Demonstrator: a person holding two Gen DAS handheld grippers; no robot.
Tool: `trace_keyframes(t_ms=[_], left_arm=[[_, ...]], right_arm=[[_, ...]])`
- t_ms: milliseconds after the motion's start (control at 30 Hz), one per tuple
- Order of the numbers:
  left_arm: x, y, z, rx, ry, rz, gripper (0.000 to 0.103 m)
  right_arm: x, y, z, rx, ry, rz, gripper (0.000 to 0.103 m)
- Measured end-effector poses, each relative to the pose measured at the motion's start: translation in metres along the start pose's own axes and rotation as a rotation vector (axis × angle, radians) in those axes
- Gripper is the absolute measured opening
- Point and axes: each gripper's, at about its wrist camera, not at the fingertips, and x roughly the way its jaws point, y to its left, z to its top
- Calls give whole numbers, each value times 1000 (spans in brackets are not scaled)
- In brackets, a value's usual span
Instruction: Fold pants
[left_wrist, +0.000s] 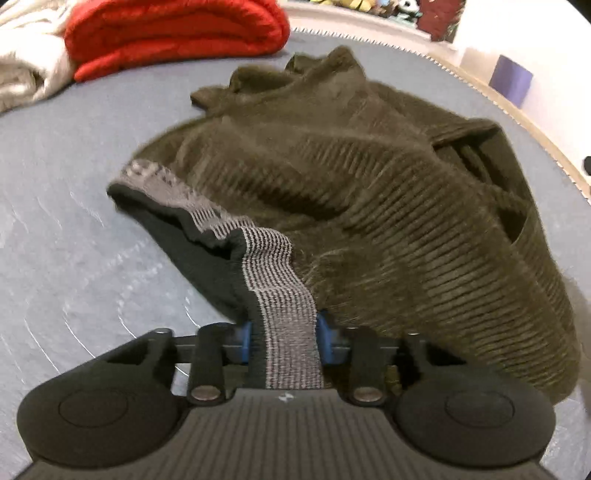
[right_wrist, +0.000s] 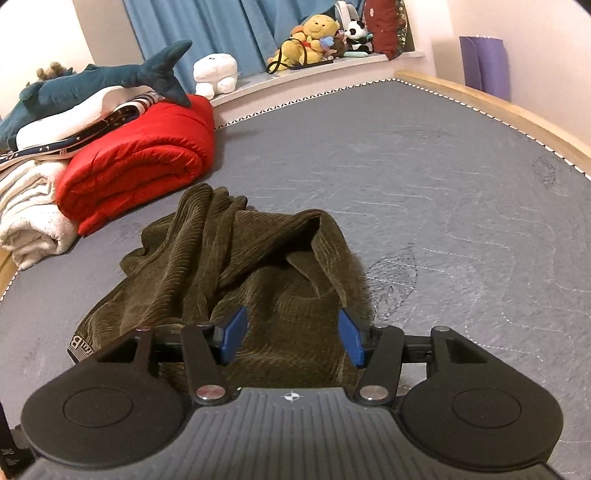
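Observation:
Dark olive corduroy pants (left_wrist: 369, 206) lie crumpled on a grey mattress (left_wrist: 55, 221). Their grey striped elastic waistband (left_wrist: 284, 280) runs up from the heap into my left gripper (left_wrist: 286, 334), whose blue pads are shut on it. In the right wrist view the same pants (right_wrist: 229, 258) sit bunched in front of my right gripper (right_wrist: 291, 341). Its blue fingers (right_wrist: 232, 338) stand apart above the cloth, open, with corduroy lying below and between them but not pinched. A label strip shows at the pants' near left edge (right_wrist: 79, 345).
A folded red blanket (right_wrist: 140, 162) and a white blanket (right_wrist: 29, 214) lie at the mattress's far left, under a blue shark plush (right_wrist: 92, 81). The wooden bed edge (right_wrist: 498, 107) runs along the right. Plush toys (right_wrist: 310, 40) sit on the sill.

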Motion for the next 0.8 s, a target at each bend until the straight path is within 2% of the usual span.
trace_keyframes(t_ms=[100,200,333,533,600,667,733,800], left_arm=[[-20,7,4,23,-76,23,27],[-40,30,9,-36,-113,100,24],[-60,70,14,-92,-155,254,23],[-74,132,16,-224,-155,446,21],[-75,139,17,-211,-151,511,21],[-79,140,17,-218,-139,542,22],[-73,136,20,-219,-106,541,24],[-74,136,23,-268,-120,520,27]], right_arm=[[1,6,0,-8,-7,0,57],[2,12,-2,-20,-13,1,57],[2,18,-6,-28,-16,3,57],[3,24,-9,-47,-12,10,57],[4,26,-11,-56,-12,11,57],[4,27,-12,-62,-18,12,57],[4,27,-12,-66,-29,13,48],[5,28,-13,-71,-39,18,43]])
